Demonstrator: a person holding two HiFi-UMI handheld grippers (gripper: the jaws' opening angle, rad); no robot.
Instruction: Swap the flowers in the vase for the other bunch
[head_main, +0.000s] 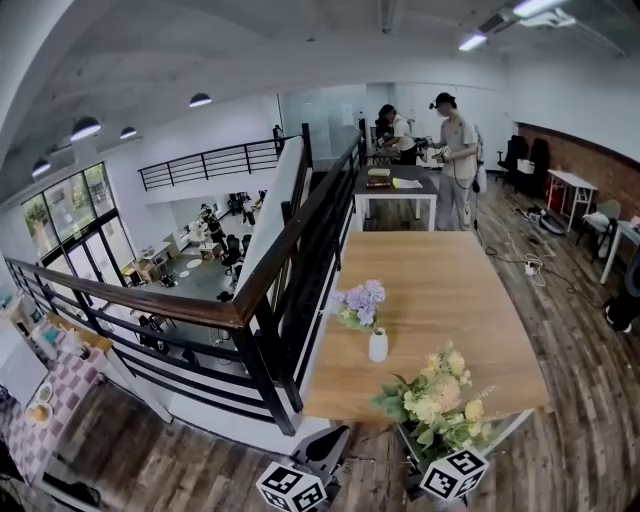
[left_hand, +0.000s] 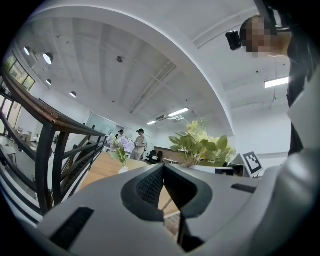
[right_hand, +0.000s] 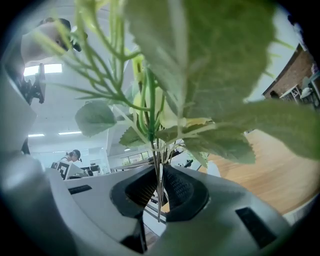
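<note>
A small white vase (head_main: 378, 346) stands on the wooden table (head_main: 440, 290) with a bunch of lilac flowers (head_main: 362, 303) in it. The vase and lilac flowers (left_hand: 123, 147) also show far off in the left gripper view. My right gripper (right_hand: 159, 192) is shut on the thin stems of a yellow and green bunch (right_hand: 165, 100), held upright at the table's near edge (head_main: 440, 400). My left gripper (left_hand: 163, 186) is shut with nothing between its jaws, to the left of the yellow bunch (left_hand: 200, 145). Only the marker cubes (head_main: 292, 488) of the grippers show in the head view.
A black railing with a wooden handrail (head_main: 270, 270) runs along the table's left side, with a drop to a lower floor beyond. Two people (head_main: 455, 150) stand at a dark table (head_main: 395, 185) farther back. Cables and chairs lie on the wooden floor at right.
</note>
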